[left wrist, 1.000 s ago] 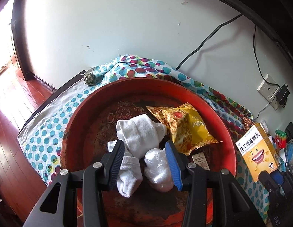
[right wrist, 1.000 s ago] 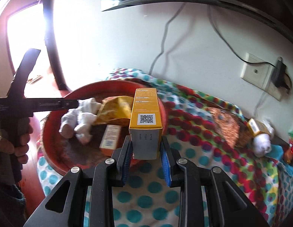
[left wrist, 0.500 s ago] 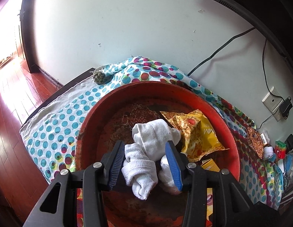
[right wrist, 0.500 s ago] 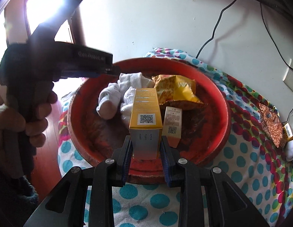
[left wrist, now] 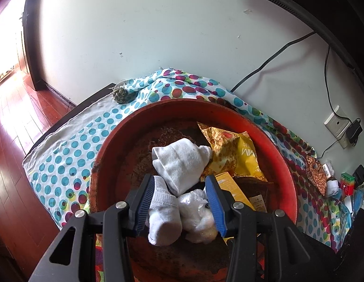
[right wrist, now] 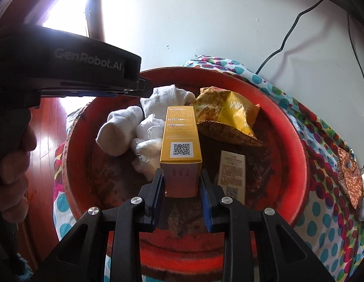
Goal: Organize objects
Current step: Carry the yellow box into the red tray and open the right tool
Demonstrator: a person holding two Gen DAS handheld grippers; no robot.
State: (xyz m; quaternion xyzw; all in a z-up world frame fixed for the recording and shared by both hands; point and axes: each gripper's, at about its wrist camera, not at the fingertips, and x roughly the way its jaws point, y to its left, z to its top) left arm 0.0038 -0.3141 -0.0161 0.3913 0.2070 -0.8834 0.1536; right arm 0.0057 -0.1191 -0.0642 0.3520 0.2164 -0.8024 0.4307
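Red plastic fills the left wrist view: the basin (left wrist: 106, 155) holds white socks (left wrist: 179, 162) just ahead of the left gripper (left wrist: 182, 202), whose jaws stand spread, with a sock and a crumpled bag between them, not clearly pinched. If these jaws press together, they may lift the socks out.

In the right wrist view the right gripper (right wrist: 182, 190) pinches the yellow box (right wrist: 180, 141) above the basin, beside a small beige box (right wrist: 231, 171). Released from here, the box may topple onto the socks or the snack bag (right wrist: 231, 112).
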